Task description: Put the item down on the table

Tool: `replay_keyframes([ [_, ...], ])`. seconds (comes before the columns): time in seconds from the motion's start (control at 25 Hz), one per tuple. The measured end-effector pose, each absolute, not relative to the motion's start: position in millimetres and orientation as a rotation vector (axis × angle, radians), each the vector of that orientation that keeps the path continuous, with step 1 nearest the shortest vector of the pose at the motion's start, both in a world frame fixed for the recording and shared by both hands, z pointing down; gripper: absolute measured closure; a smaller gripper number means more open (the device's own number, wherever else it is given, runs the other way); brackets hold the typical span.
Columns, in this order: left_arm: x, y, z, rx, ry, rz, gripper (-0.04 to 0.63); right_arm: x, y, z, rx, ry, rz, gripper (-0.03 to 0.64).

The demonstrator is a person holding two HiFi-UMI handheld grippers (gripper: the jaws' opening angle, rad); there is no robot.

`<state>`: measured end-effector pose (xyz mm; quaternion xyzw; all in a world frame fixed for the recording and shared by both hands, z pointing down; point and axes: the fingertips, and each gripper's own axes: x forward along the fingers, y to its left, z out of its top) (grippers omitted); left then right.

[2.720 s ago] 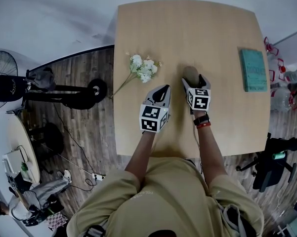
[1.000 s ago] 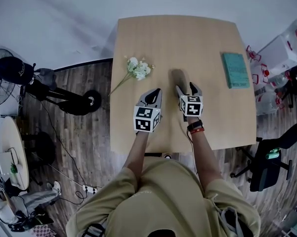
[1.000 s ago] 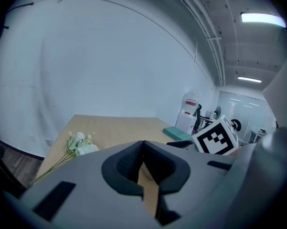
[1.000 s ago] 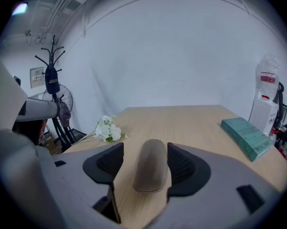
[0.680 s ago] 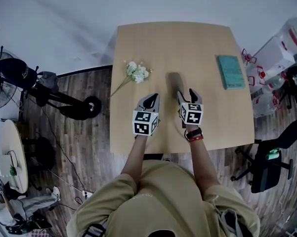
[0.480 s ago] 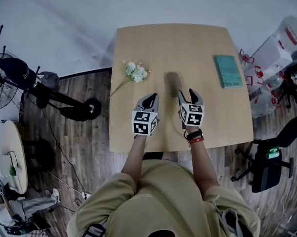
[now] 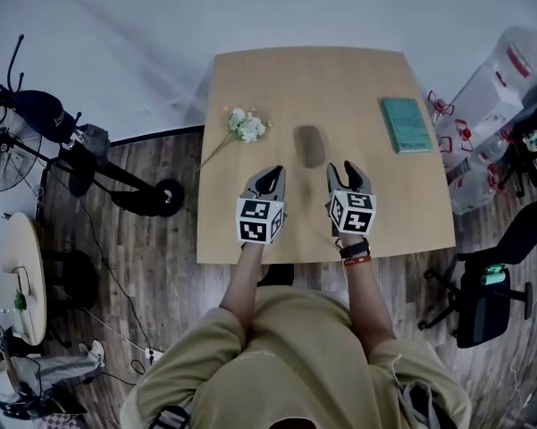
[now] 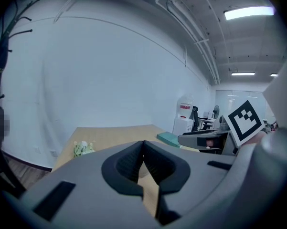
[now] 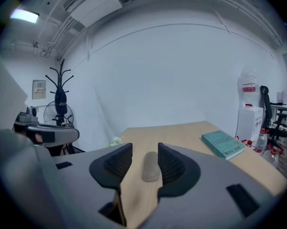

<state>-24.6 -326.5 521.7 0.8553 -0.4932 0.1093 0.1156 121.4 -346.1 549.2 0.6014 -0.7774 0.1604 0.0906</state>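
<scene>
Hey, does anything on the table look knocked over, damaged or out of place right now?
Nothing stands out. The oblong tan item lies flat on the table, clear of the right gripper, whose jaws are closing on nothing. The teal book lies flat, and the flower sprig lies on its side near the left edge.

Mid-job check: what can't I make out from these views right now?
- Grey-brown oval item: what it is; too small in head view, soft in right gripper view.
- Teal book: cover print, too small in every view.
- Wooden table, near part: hidden by the left claw in left gripper view.
</scene>
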Motion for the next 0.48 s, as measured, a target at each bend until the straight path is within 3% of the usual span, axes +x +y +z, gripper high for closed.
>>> replay_keyframes([
  [0.48, -8.5, -272.3, 483.8, 2.568, -1.486, 0.241, 0.572, 131.4, -282.1, 503.1, 1.807, -2.398, 0.377, 0.496],
])
